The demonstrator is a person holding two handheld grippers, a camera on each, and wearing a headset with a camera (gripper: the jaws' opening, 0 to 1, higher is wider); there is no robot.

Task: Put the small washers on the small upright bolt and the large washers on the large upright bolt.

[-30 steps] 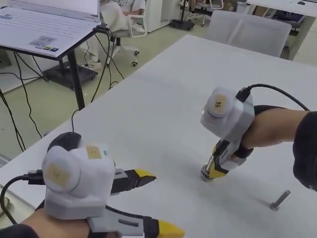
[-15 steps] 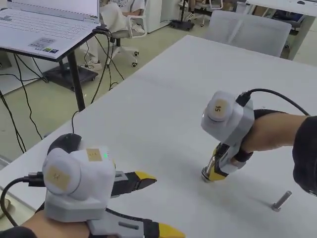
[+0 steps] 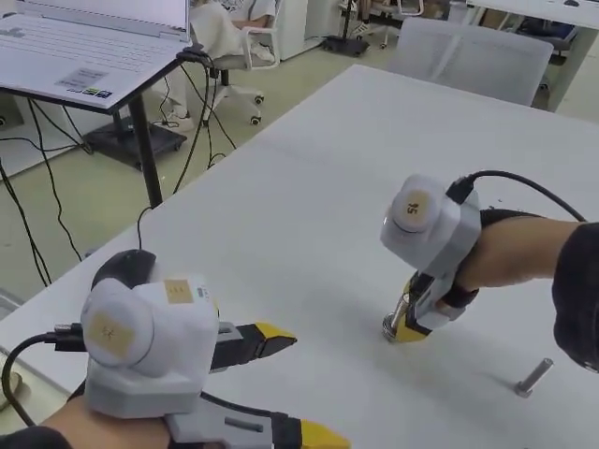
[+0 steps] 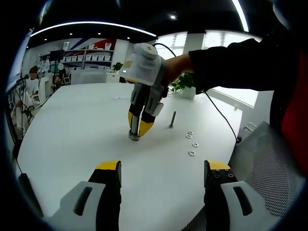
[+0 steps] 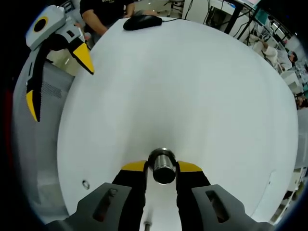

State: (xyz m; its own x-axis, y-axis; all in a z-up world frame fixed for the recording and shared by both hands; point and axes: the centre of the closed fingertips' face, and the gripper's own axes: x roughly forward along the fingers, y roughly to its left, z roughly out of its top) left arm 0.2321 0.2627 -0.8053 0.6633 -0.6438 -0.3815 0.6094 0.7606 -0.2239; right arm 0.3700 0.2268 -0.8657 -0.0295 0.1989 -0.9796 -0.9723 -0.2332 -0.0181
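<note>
Your right hand-held gripper (image 3: 402, 329) is clamped on the large silver steel bolt (image 5: 163, 168), standing on the white table (image 3: 374, 168). The small grey bolt (image 3: 530, 378) stands to its right. Your left hand-held gripper (image 3: 304, 385) hangs near-left, jaws apart.

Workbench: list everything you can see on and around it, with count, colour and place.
large bolt: one, silver, upright on the table, clamped in the right gripper
small bolt: one, silver, standing alone to the right of the large bolt
washers: four, silver, loose on the table near the small bolt
mouse: one, black, at the table edge by the left gripper
laptop: one, pale silver, open on a side desk
chair: one, grey, at the table's far side
table: one, white
left gripper: yellow tips, open
right gripper: yellow tips, shut on the large bolt
</note>
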